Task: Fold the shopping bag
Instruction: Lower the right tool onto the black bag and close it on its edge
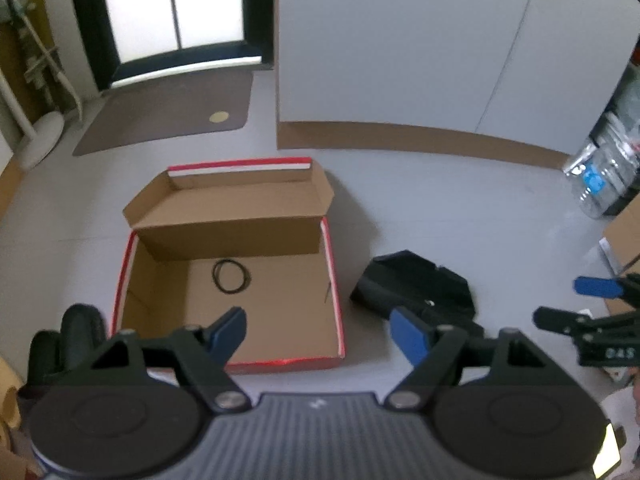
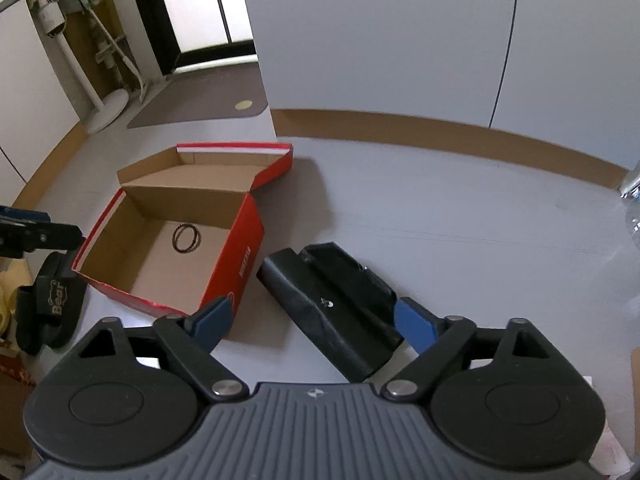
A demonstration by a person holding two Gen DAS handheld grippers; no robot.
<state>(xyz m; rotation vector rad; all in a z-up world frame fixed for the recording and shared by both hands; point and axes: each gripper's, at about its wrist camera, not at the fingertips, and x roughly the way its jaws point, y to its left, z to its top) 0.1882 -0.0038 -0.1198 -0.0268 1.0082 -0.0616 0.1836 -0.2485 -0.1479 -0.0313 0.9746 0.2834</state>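
Observation:
A black shopping bag point(image 1: 416, 284) lies folded into a compact bundle on the grey floor, right of a red shoe box. In the right wrist view the same shopping bag point(image 2: 332, 304) sits just ahead of the right gripper point(image 2: 316, 322), partly between its blue fingers, which stand wide apart and hold nothing. My left gripper point(image 1: 320, 332) is open too, hovering over the near edge of the box, with the bag beyond its right finger point(image 1: 408, 334). The right gripper point(image 1: 576, 300) shows at the far right of the left wrist view.
The open red shoe box point(image 1: 336, 300) holds a thin black ring point(image 1: 230, 276) and its lid leans back. Black slippers point(image 2: 52, 300) lie left of it. A brown mat point(image 1: 168, 112), white wall panels point(image 1: 440, 40), a fan stand point(image 2: 100, 112) and water bottles point(image 1: 604, 176) surround the floor.

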